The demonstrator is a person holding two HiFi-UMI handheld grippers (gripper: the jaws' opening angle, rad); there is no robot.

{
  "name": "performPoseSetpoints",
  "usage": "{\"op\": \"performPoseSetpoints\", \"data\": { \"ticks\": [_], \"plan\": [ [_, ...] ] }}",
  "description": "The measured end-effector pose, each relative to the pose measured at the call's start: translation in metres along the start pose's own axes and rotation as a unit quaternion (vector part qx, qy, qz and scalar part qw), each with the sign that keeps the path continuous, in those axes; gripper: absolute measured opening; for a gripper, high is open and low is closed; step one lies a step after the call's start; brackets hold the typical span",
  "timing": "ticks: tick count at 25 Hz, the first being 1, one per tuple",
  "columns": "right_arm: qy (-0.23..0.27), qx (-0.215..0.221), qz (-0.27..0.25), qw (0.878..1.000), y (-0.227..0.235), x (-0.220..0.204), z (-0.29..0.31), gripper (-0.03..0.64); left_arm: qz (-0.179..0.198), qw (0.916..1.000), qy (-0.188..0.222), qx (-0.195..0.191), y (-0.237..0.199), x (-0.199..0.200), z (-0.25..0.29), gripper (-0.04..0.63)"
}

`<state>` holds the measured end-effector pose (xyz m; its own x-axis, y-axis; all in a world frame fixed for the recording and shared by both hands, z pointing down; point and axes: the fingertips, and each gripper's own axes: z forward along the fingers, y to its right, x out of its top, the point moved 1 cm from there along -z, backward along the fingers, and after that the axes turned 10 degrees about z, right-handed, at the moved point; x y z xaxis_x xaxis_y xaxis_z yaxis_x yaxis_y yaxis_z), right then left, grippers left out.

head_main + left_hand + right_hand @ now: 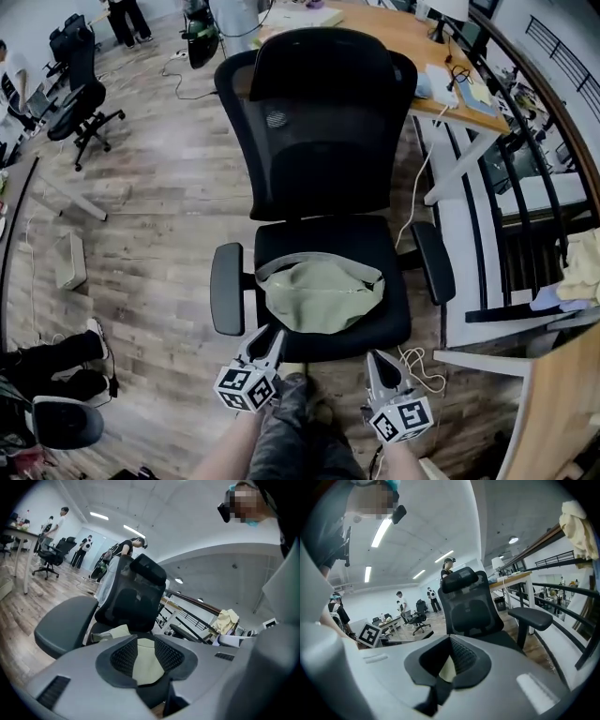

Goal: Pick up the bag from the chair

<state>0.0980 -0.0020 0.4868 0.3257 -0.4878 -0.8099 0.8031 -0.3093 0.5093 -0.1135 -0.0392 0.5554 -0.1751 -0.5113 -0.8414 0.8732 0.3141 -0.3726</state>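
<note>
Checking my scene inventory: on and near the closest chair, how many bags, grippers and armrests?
Bag: 1
Grippers: 2, left gripper, right gripper
Armrests: 2
Total: 5

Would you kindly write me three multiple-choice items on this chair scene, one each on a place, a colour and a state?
1. Where does the bag lie? A. chair seat B. a shelf C. a box
2. Its colour? A. red B. pale green C. blue
3. The left gripper and right gripper: A. lift it together B. grip nothing C. pull its strap
Answers: 1 A, it rests on the black seat; 2 B, the head view shows it; 3 B, both stand empty at the seat's front.
</note>
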Motion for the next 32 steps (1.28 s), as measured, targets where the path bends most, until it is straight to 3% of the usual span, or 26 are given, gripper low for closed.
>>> {"op": "performPoseSetpoints", "data": {
  "ticks": [4, 7, 14, 19, 22, 24, 27, 32],
  "plan": [
    [-0.012, -0.015, 0.013, 1.000, 0.013, -0.010, 0.025, 0.008, -0.043, 0.9983, -0.038, 0.002, -0.029, -0.024, 0.036, 0.153],
    [-0.023, -0.030, 0.022, 0.999, 0.021, -0.018, 0.037, 0.008, -0.053, 0.9968, -0.060, 0.000, -0.040, -0.034, 0.058, 0.183],
    [-0.029, -0.067, 0.044, 0.996, 0.039, -0.028, 0.053, 0.008, -0.078, 0.9931, -0.072, 0.050, -0.064, -0.039, 0.091, 0.300],
    [-0.019, -0.084, 0.060, 0.994, 0.044, -0.034, 0.060, 0.008, -0.045, 0.9900, -0.105, 0.082, -0.068, -0.040, 0.093, 0.351],
    [-0.019, -0.088, 0.068, 0.994, 0.047, -0.039, 0.062, 0.008, 0.008, 0.9814, -0.136, 0.135, -0.067, -0.037, 0.086, 0.357],
    [-0.022, -0.086, 0.069, 0.994, 0.047, -0.041, 0.061, 0.008, 0.018, 0.9756, -0.141, 0.167, -0.070, -0.035, 0.086, 0.384],
    [-0.025, -0.083, 0.070, 0.994, 0.049, -0.043, 0.060, 0.009, -0.022, 0.9753, -0.139, 0.170, -0.080, -0.038, 0.102, 0.399],
    [-0.044, -0.094, 0.093, 0.990, 0.070, -0.060, 0.065, 0.009, -0.085, 0.9829, -0.109, 0.121, -0.100, -0.033, 0.121, 0.397]
  ]
}}
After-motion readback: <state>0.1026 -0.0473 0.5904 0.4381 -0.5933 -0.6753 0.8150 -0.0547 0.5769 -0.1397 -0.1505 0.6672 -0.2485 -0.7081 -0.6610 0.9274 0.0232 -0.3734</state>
